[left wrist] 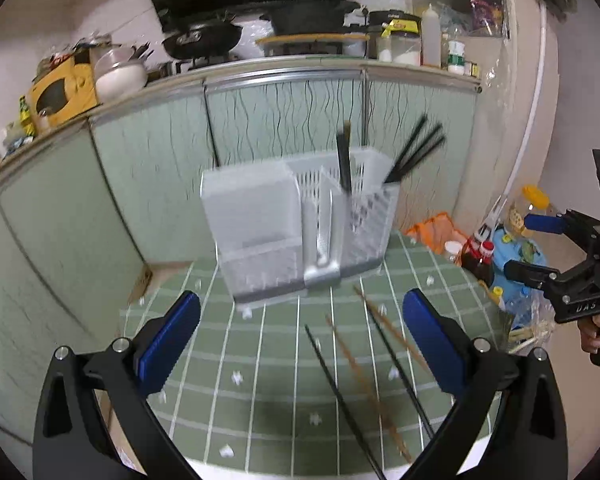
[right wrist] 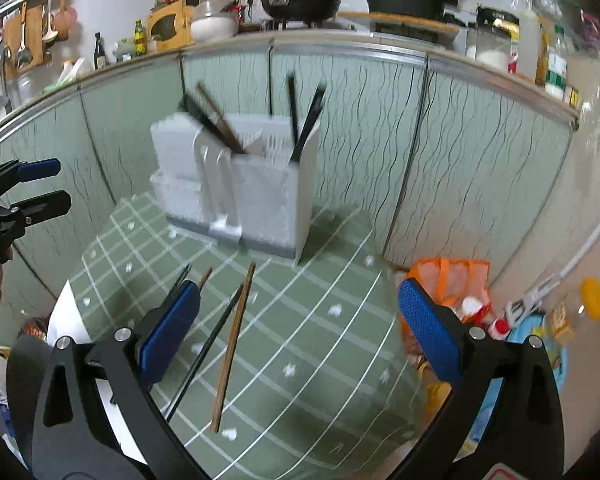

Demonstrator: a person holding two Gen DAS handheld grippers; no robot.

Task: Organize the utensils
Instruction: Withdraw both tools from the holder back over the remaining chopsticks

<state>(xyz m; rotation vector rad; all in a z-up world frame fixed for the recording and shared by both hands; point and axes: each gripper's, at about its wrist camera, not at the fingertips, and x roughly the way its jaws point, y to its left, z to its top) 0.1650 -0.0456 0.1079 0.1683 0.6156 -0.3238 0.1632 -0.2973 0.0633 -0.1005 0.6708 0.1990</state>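
A white slotted utensil holder point(left wrist: 300, 232) stands on the green checked tablecloth point(left wrist: 260, 380), with several dark chopsticks upright in it point(left wrist: 414, 152). It also shows in the right wrist view point(right wrist: 236, 188). Loose chopsticks lie on the cloth before it: brown ones point(left wrist: 356, 372) and black ones point(left wrist: 340, 400), also seen in the right wrist view as a brown chopstick point(right wrist: 232, 352) and a black chopstick point(right wrist: 204, 360). My left gripper point(left wrist: 300, 344) is open and empty above them. My right gripper point(right wrist: 300, 332) is open and empty, also seen at the right of the left wrist view point(left wrist: 540, 248).
Green cabinet doors point(left wrist: 160, 168) stand behind the table under a counter with pans and jars. An orange bag point(right wrist: 448, 280), bottles and a blue container point(left wrist: 516, 256) sit on the floor at the right. The table's edge drops off at the right point(right wrist: 396, 320).
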